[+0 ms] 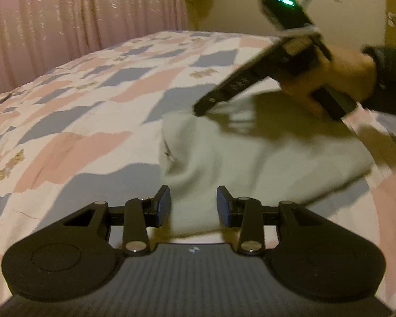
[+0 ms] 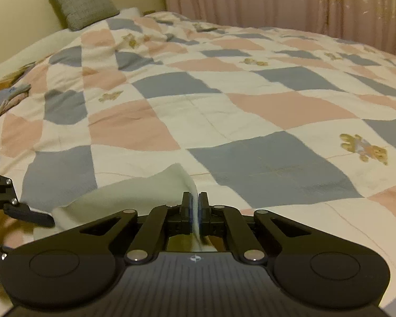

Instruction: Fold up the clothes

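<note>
A pale, off-white garment (image 1: pixel 250 158) lies folded on the patchwork bed cover. My left gripper (image 1: pixel 194 207) is open just above the garment's near edge, with cloth showing between its blue pads. My right gripper (image 2: pixel 196 208) is shut on a corner of the same garment (image 2: pixel 134 195), which trails away to the left. In the left wrist view the right gripper (image 1: pixel 198 111) reaches in from the right, held by a hand, with its tip at the garment's far left corner. A finger of the left gripper (image 2: pixel 26 214) shows at the left edge of the right wrist view.
The bed cover (image 2: pixel 250 105) has pink, grey-blue and cream squares with small bear prints. A grey cushion (image 2: pixel 83 1) leans on the cream wall at the bed's head. Pink curtains (image 1: pixel 79 13) hang behind the bed.
</note>
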Action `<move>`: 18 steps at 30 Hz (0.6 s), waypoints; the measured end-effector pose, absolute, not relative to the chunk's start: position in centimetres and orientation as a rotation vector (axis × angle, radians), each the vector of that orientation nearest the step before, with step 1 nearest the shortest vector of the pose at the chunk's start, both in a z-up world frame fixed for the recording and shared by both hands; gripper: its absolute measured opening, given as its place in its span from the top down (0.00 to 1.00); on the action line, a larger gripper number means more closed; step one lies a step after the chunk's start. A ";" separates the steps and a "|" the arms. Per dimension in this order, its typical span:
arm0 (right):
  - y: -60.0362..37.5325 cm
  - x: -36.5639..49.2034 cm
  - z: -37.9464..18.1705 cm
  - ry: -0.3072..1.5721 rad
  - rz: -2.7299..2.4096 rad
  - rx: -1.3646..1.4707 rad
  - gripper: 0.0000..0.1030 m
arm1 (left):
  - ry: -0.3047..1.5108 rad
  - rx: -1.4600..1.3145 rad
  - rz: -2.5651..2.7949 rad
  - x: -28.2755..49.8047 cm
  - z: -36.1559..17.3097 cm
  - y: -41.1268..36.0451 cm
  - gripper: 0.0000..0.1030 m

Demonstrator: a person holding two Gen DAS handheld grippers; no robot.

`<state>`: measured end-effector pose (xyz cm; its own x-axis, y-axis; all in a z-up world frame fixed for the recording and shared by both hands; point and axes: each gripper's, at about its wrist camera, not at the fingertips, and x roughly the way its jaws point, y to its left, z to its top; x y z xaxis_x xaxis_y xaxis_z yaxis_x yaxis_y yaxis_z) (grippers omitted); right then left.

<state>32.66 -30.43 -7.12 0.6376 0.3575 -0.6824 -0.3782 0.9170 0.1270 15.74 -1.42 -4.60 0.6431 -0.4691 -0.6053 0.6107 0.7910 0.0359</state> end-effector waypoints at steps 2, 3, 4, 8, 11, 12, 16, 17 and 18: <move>-30.7 31.9 -6.4 0.740 0.382 -0.031 0.71 | 0.611 0.220 -0.619 16.4 -4.3 -1.5 0.67; -31.0 31.3 -6.0 0.724 0.375 -0.019 0.72 | 0.610 0.212 -0.623 16.8 -4.3 -1.7 0.67; -31.4 30.6 -5.5 0.709 0.369 0.004 0.72 | 0.610 0.215 -0.628 17.2 -4.3 -2.0 0.67; -32.6 26.3 -4.7 0.671 0.339 0.057 0.72 | 0.626 0.296 -0.558 18.8 -5.1 -3.4 0.65; -33.2 22.6 -5.4 0.683 0.306 0.037 0.72 | 0.687 0.239 -0.519 20.7 -6.0 -2.6 0.59; -33.5 21.5 -5.8 0.691 0.293 0.025 0.72 | 0.692 0.227 -0.512 21.0 -6.1 -2.3 0.59; -35.8 18.0 -6.9 0.713 0.229 0.024 0.77 | 0.674 0.241 -0.486 20.8 -5.1 -1.4 0.59; -36.4 17.2 -7.0 0.714 0.203 0.029 0.77 | 0.661 0.270 -0.461 20.4 -4.7 -1.3 0.59; -37.0 16.5 -6.9 0.715 0.178 0.045 0.77 | 0.647 0.298 -0.436 20.1 -4.3 -1.1 0.61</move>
